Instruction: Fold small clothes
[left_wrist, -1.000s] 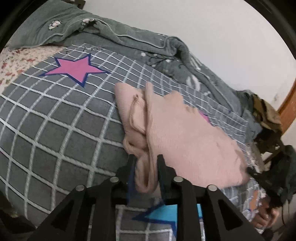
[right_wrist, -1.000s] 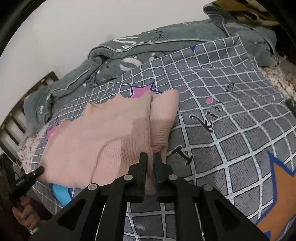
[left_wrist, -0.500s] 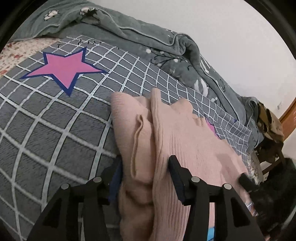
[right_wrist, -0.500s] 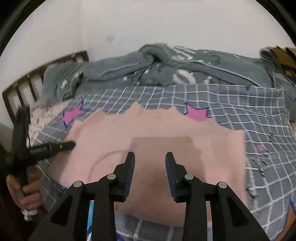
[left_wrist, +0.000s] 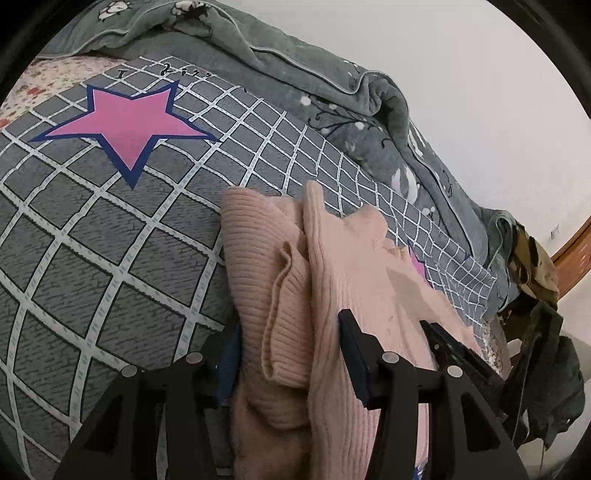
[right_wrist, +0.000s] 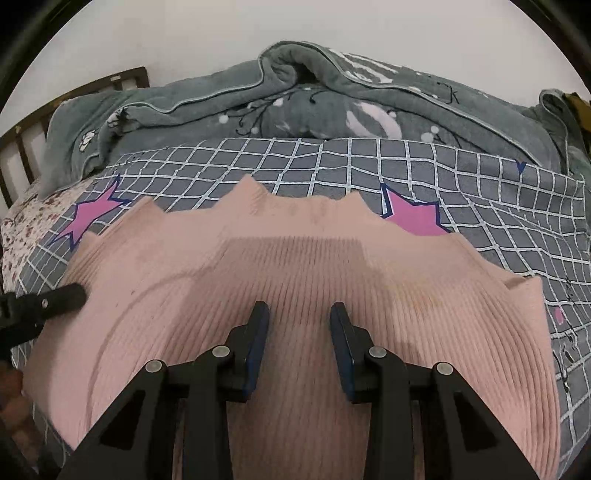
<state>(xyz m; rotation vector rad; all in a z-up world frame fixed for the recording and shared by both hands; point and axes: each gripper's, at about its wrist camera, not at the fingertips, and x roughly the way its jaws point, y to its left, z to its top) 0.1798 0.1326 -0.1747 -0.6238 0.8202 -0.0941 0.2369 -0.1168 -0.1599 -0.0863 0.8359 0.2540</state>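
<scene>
Lying spread across the grid-patterned bedspread (right_wrist: 424, 173) near the bed's front edge, a pink ribbed sweater (right_wrist: 303, 280) is seen. The left gripper (left_wrist: 291, 350) is set at its bunched side edge, jaws parted with loose folds between them. The right gripper (right_wrist: 299, 325) is held over its middle, jaws partly open, gripping nothing.

Both hand-held grippers (left_wrist: 290, 345) (right_wrist: 299, 334) parted
</scene>
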